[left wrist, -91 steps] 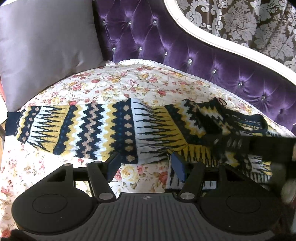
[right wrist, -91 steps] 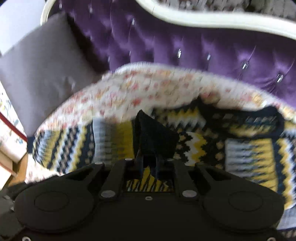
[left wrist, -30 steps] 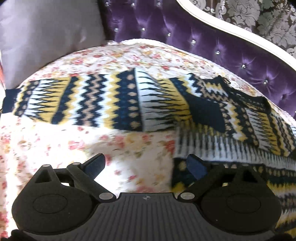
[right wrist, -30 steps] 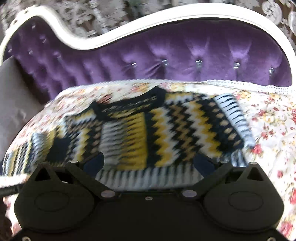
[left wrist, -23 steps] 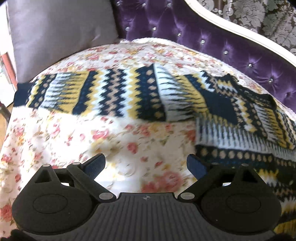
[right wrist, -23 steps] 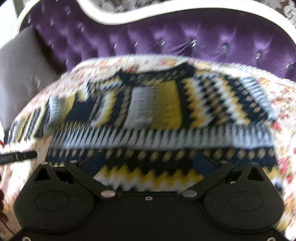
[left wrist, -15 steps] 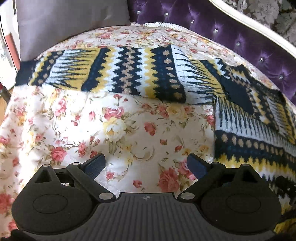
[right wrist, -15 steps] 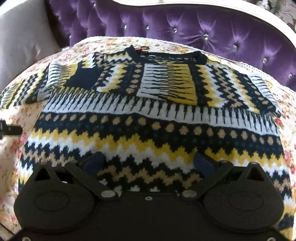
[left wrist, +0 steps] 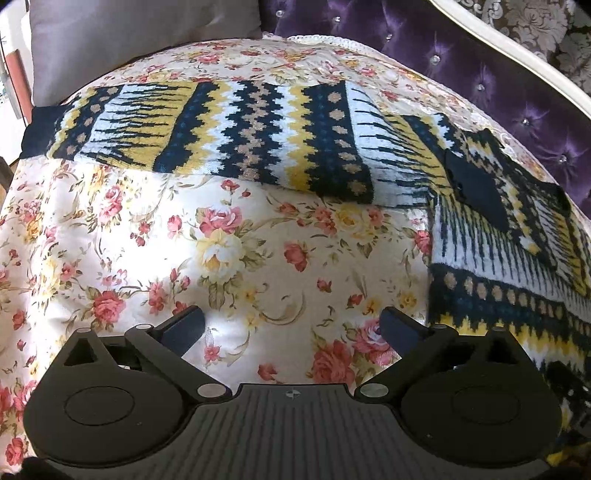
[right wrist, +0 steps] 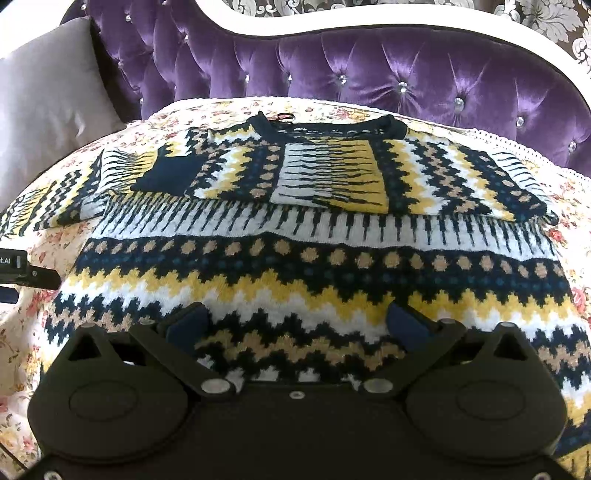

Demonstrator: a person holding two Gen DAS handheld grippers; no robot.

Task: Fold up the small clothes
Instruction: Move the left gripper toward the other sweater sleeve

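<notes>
On the floral sheet, before a purple tufted headboard:
- One patterned sweater [right wrist: 317, 258], laid flat; one sleeve [right wrist: 332, 173] folded across the chest, one sleeve [left wrist: 221, 133] stretched out sideways.
- One grey pillow [left wrist: 140, 33], at the head end.
- Left tool [left wrist: 291, 325]: opening wide, nothing between, over bare sheet [left wrist: 221, 258].
- Right tool [right wrist: 295, 325]: spread wide, empty, above the sweater's lower body.

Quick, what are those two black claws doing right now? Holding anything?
Left gripper: jaws opening wide, nothing between them, only the floral cover below.
Right gripper: open and empty over the patterned sweater.
</notes>
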